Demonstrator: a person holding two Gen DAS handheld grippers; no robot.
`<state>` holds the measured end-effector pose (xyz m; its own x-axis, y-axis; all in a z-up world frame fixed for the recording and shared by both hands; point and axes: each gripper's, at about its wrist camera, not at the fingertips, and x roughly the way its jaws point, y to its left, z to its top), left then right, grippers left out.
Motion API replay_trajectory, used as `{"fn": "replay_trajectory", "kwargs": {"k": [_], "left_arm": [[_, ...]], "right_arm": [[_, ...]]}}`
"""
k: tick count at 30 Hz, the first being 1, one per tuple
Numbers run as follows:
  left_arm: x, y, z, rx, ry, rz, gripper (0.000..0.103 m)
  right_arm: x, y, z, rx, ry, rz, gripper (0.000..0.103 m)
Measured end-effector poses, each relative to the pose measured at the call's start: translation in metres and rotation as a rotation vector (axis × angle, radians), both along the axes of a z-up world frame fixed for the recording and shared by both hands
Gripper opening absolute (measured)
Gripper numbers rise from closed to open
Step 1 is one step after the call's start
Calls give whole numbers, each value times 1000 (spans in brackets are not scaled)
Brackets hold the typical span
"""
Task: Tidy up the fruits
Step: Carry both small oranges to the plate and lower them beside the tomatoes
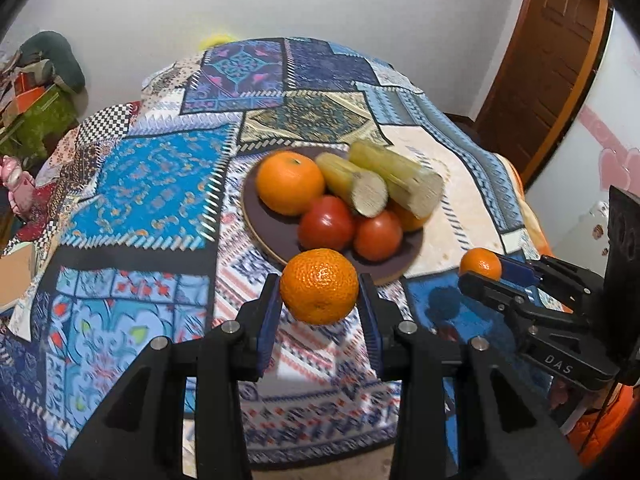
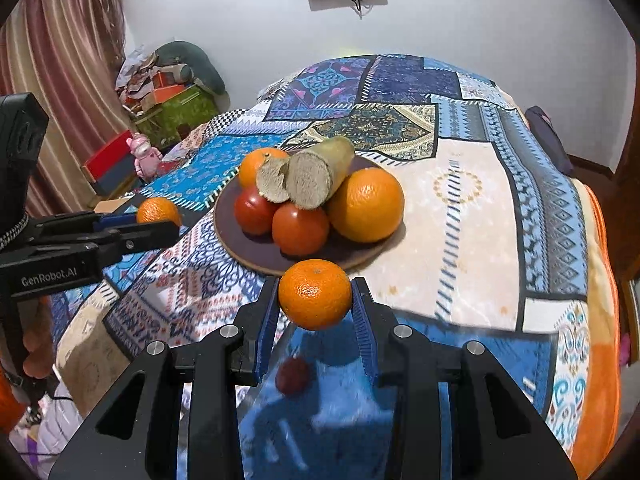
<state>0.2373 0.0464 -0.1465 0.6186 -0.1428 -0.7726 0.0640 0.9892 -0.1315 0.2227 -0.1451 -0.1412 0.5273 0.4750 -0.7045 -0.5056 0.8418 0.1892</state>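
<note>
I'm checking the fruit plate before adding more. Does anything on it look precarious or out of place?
Yes. Two cut sugarcane pieces lie loosely on top of the tomatoes and oranges, tilted, with cut ends jutting toward the plate rim. They could roll if nudged. Nothing looks spilled.

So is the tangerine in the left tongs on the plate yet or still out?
Out. The left tongs hold the tangerine in the air, short of the plate rim.
</note>
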Motion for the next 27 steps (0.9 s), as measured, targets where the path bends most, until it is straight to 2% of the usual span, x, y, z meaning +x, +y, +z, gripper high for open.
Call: {"fn": "replay_trajectory", "kwargs": {"k": [9, 19, 27], "left_arm": [[31, 14, 0, 14, -15, 14, 37], [64, 23, -17, 37, 11, 18, 37], [78, 26, -30, 25, 43, 16, 37]], "right_arm": [[19, 11, -7, -24, 9, 2, 33], [35, 19, -17, -41, 31, 15, 33], [41, 21, -23, -52, 44, 14, 33]]}}
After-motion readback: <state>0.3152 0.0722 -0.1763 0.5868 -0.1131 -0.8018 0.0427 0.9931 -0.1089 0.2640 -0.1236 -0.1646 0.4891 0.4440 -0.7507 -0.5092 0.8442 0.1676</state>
